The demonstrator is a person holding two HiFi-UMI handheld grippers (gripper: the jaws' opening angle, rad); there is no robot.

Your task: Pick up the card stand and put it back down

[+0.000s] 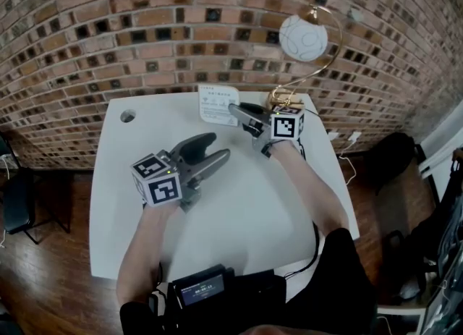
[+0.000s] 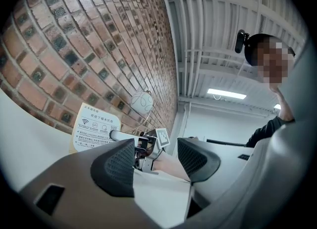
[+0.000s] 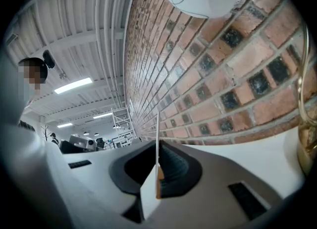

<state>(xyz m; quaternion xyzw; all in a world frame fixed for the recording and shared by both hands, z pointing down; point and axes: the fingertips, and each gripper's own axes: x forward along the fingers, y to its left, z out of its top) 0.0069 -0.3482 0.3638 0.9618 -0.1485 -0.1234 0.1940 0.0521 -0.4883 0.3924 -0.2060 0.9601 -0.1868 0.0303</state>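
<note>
Card stand gripped, set-down still to do

Card stand [image 1: 217, 104] is at the desk's [image 1: 239, 210] far edge by the wall, with the right tongs [image 1: 235, 110] pinched on its thin side edge. Can't tell if lifted. Left tongs [image 1: 217, 147] wide, empty. Release remains.

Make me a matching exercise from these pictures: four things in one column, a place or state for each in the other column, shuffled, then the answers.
1. white printed card stand
2. left gripper
3. white globe lamp on a curved gold arm
4. round hole in the white table

A. far left of the table top
B. jaws apart, nothing between them
C. far right table corner
D. pinched in the right gripper

Pairs: 1-D, 2-B, 3-C, 4-A
</note>
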